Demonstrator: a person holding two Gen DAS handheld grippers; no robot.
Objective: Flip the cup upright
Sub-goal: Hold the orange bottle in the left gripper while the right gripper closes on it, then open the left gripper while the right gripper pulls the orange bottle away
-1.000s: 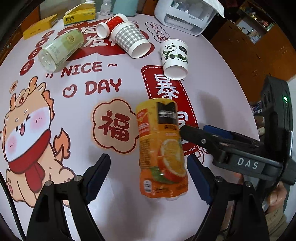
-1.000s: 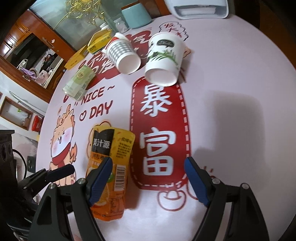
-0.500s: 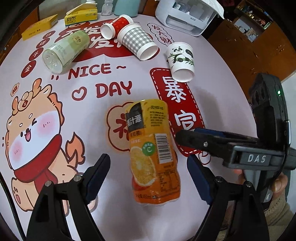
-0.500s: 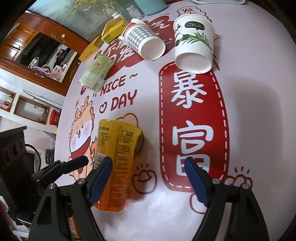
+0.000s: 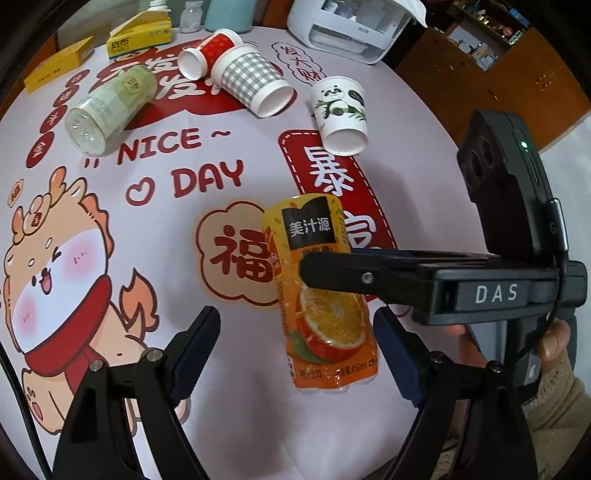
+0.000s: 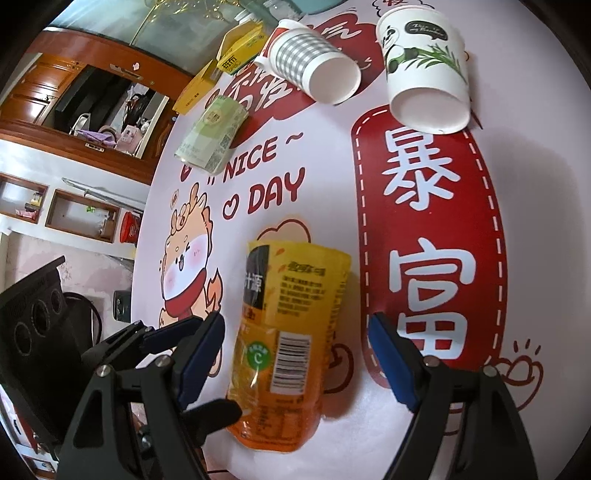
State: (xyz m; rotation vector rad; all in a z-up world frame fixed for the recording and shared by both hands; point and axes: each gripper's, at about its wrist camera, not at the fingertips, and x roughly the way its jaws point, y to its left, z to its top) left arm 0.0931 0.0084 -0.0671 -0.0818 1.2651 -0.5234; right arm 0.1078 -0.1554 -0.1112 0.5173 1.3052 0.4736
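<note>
An orange juice bottle cut into a cup (image 5: 321,291) lies on its side on the printed tablecloth; it also shows in the right wrist view (image 6: 288,343). My left gripper (image 5: 295,354) is open with the cup between its blue pads. My right gripper (image 6: 295,354) is open and straddles the same cup from the right side; in the left wrist view its upper finger (image 5: 332,267) crosses over the cup. Neither gripper visibly squeezes the cup.
A panda paper cup (image 5: 341,114), a checked paper cup (image 5: 251,83), a red paper cup (image 5: 207,55) and a clear green-label bottle (image 5: 110,107) lie on their sides farther back. Yellow boxes (image 5: 140,38) and a white appliance (image 5: 354,26) stand at the table's far edge.
The cup has rolled so its orange-slice label faces the left camera. My right gripper has moved in over the cup, and both grippers sit closer around it.
</note>
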